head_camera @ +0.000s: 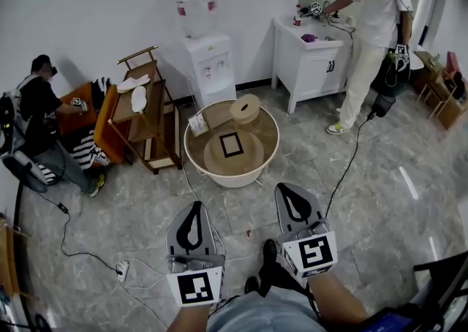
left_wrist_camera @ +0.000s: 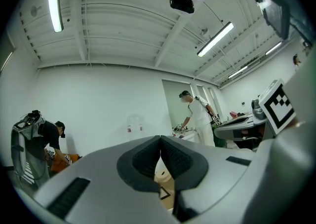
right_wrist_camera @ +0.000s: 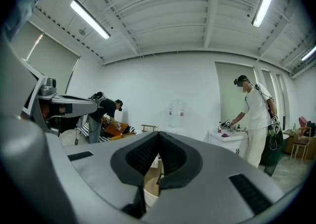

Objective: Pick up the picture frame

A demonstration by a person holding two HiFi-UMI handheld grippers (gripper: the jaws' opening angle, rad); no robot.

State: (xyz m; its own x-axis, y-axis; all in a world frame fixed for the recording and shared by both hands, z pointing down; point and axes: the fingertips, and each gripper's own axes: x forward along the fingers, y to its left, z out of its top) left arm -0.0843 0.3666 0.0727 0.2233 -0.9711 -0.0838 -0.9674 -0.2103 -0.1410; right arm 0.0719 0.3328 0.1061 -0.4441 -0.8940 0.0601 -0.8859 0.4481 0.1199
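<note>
**Both tools clenched and empty, frame in the tub ahead**

Far left, a crouching person (head_camera: 36, 107) bent over orange and striped items by the wall. Next to them stood a wooden chair (head_camera: 146, 111) with white things on its seat. A power strip (head_camera: 122, 272) lay on the tiled floor (head_camera: 409, 177), its cable trailing left.

The left tool (head_camera: 196, 206) was held level over the floor. Its pads were pressed together at the tips with nothing between them, as the left gripper view showed (left_wrist_camera: 160, 140).

The picture frame (head_camera: 232, 145), black-edged, lay flat on a round wooden piece inside the round tub (head_camera: 219, 177). It was well ahead of both tools and touched by neither. A wooden roll (head_camera: 246, 108) and a tagged card (head_camera: 197, 124) also sat in the tub. A water dispenser (head_camera: 208, 67) stood behind it at the wall.

The right tool (head_camera: 287, 190) was likewise clenched on nothing, pads meeting in the right gripper view (right_wrist_camera: 158, 134).

To the right, a white desk (head_camera: 311, 60) carried small items. A standing person (head_camera: 373, 23) in white reached over it.
</note>
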